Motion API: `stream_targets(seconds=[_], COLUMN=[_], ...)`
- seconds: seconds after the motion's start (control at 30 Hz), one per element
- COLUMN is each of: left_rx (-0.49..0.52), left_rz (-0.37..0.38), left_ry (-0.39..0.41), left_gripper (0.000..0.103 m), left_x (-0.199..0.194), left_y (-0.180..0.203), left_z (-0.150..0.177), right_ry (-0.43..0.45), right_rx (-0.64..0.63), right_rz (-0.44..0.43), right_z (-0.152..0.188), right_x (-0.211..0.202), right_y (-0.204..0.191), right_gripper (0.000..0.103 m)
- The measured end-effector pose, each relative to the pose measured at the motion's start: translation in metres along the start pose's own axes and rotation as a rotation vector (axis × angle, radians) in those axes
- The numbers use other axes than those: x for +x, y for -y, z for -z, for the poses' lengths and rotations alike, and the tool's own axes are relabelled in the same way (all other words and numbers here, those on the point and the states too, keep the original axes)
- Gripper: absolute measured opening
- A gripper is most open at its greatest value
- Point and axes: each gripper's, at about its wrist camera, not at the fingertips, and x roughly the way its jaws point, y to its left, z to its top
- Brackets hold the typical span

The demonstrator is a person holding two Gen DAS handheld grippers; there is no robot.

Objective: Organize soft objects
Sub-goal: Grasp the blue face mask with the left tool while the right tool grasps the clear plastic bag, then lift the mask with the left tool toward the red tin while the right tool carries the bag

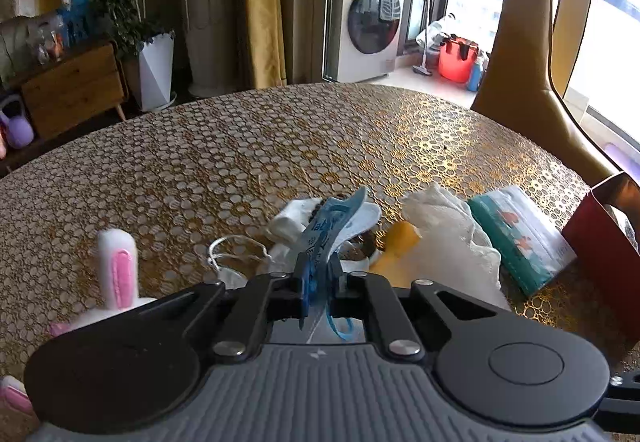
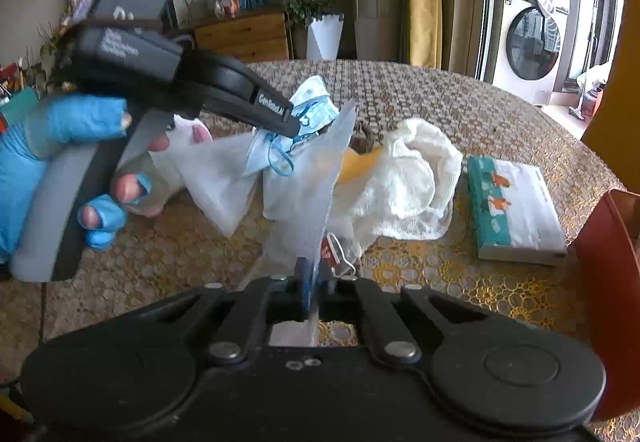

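Both grippers pinch one mask pack above the table [image 2: 460, 101]. The left gripper [image 2: 294, 127] grips its far blue mask [image 2: 316, 109]; the right gripper [image 2: 310, 274] grips the near wrapper [image 2: 304, 193], probably to tidy it.

The table cover [image 1: 280, 145] looks like glossy plastic lace; at three o'clock, a shiny plastic-wrapped tissue pack [image 2: 516, 201]; the white cloth [image 2: 412, 177] looks soft and crinkled
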Motion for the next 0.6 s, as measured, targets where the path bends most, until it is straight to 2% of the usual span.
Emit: stream_targets(seconds=[0.27, 0.6], left_rx=[-0.019, -0.019], left_rz=[0.007, 0.046], left_ry=[0.025, 0.052], left_gripper=[0.005, 0.005], left_x=[-0.019, -0.060], left_y=[-0.009, 0.000], left_z=[-0.004, -0.007], right_ry=[0.068, 0.119], right_rx=[0.038, 0.096], right_rz=[0.029, 0.032], right_z=[-0.005, -0.004], right_x=[-0.028, -0.073], right_y=[0.006, 0.017], right_gripper=[0.000, 0.000])
